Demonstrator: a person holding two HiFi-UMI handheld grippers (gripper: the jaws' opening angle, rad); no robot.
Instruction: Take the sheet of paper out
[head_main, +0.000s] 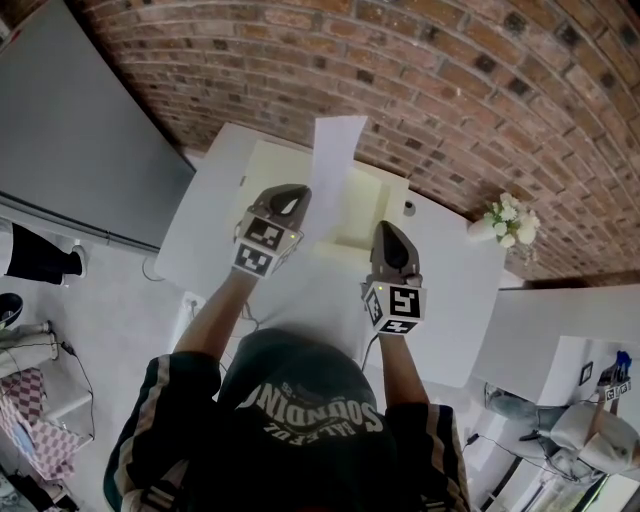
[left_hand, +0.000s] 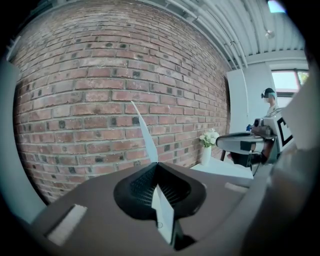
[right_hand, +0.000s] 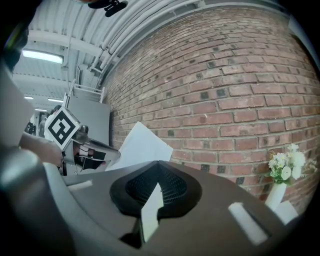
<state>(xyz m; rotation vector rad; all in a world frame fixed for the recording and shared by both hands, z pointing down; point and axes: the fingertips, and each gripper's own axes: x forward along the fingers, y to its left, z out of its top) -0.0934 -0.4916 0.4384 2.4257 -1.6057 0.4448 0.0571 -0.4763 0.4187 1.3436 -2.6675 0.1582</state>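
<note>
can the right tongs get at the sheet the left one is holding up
Probably yes. The sheet of paper stands up from the left tongs, which are shut on its lower edge. The right tongs sit close beside it with only open air between, but they are shut and would have to open first.

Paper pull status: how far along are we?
Done: the sheet looks out of the cream box and is raised above it, in front of the brick wall. In hand: the left claw is shut on the sheet's lower part, holding it upright. The right claw is shut with nothing in it, over the box. Left: probably only setting the sheet down; nothing shows where.
</note>
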